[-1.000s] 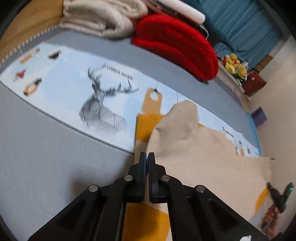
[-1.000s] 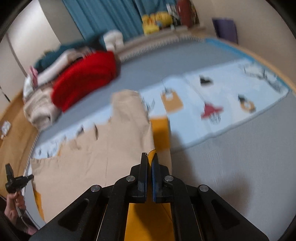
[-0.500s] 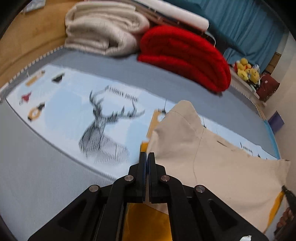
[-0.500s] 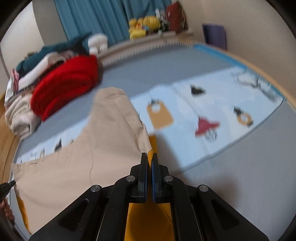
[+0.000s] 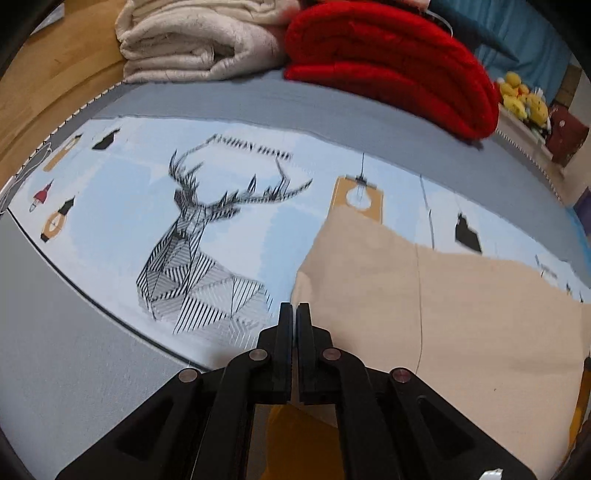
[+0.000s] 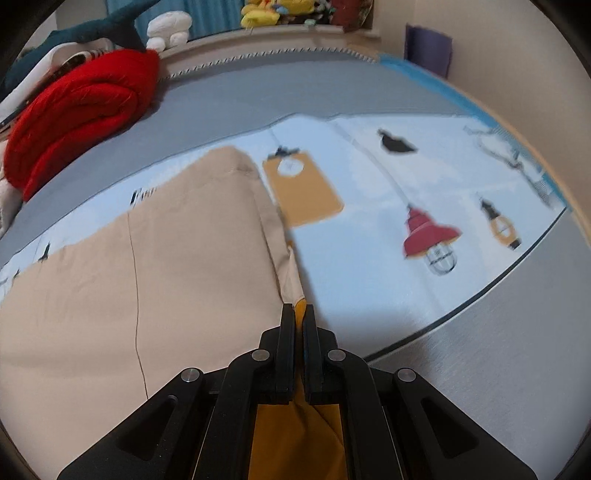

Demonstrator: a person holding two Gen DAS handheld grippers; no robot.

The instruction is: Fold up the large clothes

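Note:
A large beige garment [image 5: 443, 317] with a mustard-yellow underside lies spread over a light blue printed sheet. In the left wrist view its left edge runs into my left gripper [image 5: 294, 314], which is shut on that edge; yellow cloth [image 5: 295, 435] hangs below the jaws. The right wrist view shows the same beige garment [image 6: 147, 288] filling the left half. My right gripper [image 6: 299, 314] is shut on its right edge, with yellow fabric [image 6: 295, 439] pinched between and under the fingers.
The printed sheet [image 5: 221, 206] with a deer and lamp pictures [image 6: 432, 240] covers a grey mattress [image 5: 55, 354]. A folded red blanket [image 5: 388, 62] and cream blanket [image 5: 192, 40] lie at the far edge. Plush toys [image 6: 273, 11] and a wall [image 6: 517, 55] stand beyond.
Both grippers have come down and forward with the garment's edges in them. The beige cloth has lowered from a raised peak and now lies flatter and wider on the sheet.

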